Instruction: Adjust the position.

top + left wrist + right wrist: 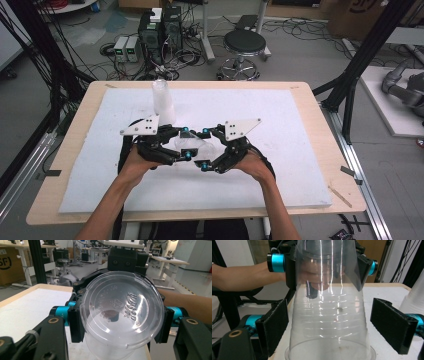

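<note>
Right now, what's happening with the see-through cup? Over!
Left gripper shut on clear cup near its base. Right gripper open around cup's wider part, pads not touching. Cup stack stands behind, out of the way. Over.

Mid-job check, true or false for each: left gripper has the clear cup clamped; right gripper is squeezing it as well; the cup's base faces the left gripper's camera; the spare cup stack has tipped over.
1. The left gripper is clamped on the clear cup. True; it grips near the base.
2. The right gripper squeezes it too. False: its pads stand apart on either side of the cup, jaws open.
3. The cup's base faces the left gripper's camera. True.
4. The cup stack has tipped over. False: it stands upright on the white board.
</note>
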